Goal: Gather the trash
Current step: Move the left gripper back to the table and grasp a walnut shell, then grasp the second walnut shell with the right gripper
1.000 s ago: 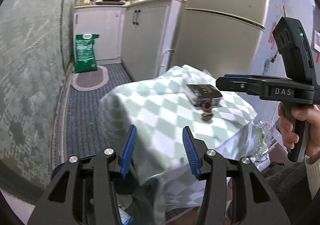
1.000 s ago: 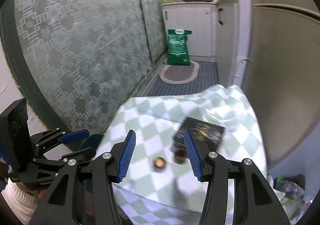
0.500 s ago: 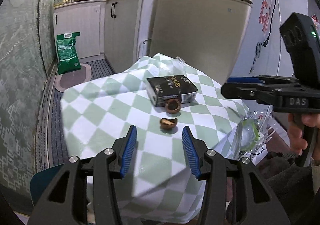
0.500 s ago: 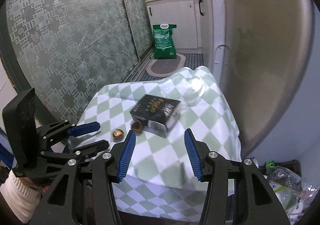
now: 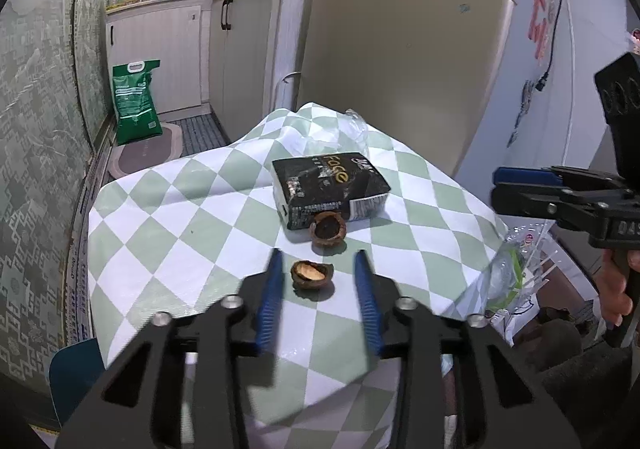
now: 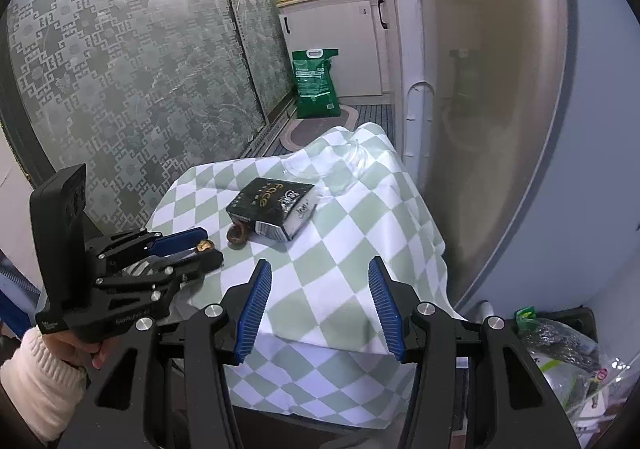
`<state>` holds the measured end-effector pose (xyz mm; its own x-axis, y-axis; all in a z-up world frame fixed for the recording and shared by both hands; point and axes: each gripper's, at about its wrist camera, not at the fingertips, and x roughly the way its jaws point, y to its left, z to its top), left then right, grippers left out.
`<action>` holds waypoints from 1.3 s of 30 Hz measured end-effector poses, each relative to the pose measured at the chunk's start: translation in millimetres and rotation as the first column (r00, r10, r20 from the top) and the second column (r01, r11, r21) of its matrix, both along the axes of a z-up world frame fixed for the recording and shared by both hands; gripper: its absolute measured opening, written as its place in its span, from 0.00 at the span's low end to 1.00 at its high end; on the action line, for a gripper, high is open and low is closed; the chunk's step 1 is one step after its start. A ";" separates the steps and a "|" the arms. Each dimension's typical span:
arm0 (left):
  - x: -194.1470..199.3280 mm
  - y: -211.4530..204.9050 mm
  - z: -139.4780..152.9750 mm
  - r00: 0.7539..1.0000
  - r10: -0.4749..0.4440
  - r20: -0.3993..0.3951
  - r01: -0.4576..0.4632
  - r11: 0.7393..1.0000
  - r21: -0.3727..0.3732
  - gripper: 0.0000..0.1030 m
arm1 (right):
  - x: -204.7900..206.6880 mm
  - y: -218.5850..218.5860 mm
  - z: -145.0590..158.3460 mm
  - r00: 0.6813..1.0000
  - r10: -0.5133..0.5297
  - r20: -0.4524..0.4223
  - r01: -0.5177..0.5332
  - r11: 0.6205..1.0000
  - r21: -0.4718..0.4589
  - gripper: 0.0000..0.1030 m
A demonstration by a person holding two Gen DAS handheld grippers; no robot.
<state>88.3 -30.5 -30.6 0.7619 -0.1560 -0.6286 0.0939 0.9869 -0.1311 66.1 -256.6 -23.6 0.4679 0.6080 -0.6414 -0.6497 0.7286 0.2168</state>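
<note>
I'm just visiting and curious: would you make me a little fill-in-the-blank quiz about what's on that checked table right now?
1. The left gripper is open, with the nearer ____ shell lying between its fingers.
2. The second nutshell touches the ____ packet.
3. The tablecloth is checked green and ____.
4. The right gripper is open and holds ____.

Missing words: nut; black; white; nothing

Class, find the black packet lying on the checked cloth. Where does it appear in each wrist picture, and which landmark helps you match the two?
Left wrist view: the black packet lies at centre, beyond the two nut shells, ahead of the open left gripper.
Right wrist view: the packet lies left of centre, above the open right gripper.
Shared landmark: the green bag on the floor.
</note>
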 end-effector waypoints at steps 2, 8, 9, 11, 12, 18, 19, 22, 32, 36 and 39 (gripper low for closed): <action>2.7 0.3 -0.7 1.000 0.016 -0.003 -0.016 1.000 0.001 0.24 | -0.6 -0.1 0.5 1.000 0.012 0.001 -0.012 1.000 0.008 0.50; 2.8 1.5 -0.1 1.000 0.028 0.004 -0.028 1.000 -0.008 0.21 | -5.7 7.4 -2.0 0.999 0.035 0.001 -0.035 0.999 -0.012 0.50; 2.7 1.6 0.2 1.000 0.027 0.005 -0.027 1.000 -0.009 0.21 | -6.3 9.8 -2.8 0.999 0.039 -0.002 -0.039 0.999 -0.014 0.50; 0.8 2.5 1.4 1.000 0.029 0.011 -0.029 1.000 -0.006 0.21 | -7.4 16.7 -4.5 0.998 0.054 -0.007 -0.055 0.998 -0.023 0.50; -0.1 3.4 2.3 0.999 0.029 0.013 -0.029 1.000 -0.008 0.21 | -8.3 20.3 -5.7 0.998 0.062 -0.009 -0.062 0.998 -0.029 0.50; -9.4 15.3 7.8 0.999 0.041 0.030 -0.040 0.999 -0.021 0.21 | -9.9 43.6 -13.4 0.996 0.089 -0.022 -0.091 0.994 -0.058 0.50; -10.4 17.2 8.0 0.999 0.043 0.029 -0.042 0.999 -0.022 0.21 | -9.8 47.9 -14.9 0.995 0.093 -0.025 -0.094 0.994 -0.062 0.50; -15.6 24.7 9.8 0.998 0.052 0.034 -0.051 0.998 -0.023 0.21 | -8.4 57.9 -18.2 0.995 0.099 -0.031 -0.101 0.992 -0.071 0.50; -30.8 48.5 14.9 0.996 0.081 0.042 -0.080 0.997 -0.020 0.21 | -5.0 91.6 -24.3 0.993 0.110 -0.037 -0.113 0.989 -0.097 0.50; -37.1 57.9 15.5 0.995 0.090 0.041 -0.089 0.996 -0.020 0.21 | -3.5 103.3 -25.4 0.994 0.104 -0.029 -0.106 0.988 -0.108 0.50; -41.9 64.4 15.1 0.995 0.095 0.041 -0.094 0.995 -0.019 0.21 | -2.1 110.7 -26.1 0.995 0.101 -0.024 -0.103 0.988 -0.112 0.50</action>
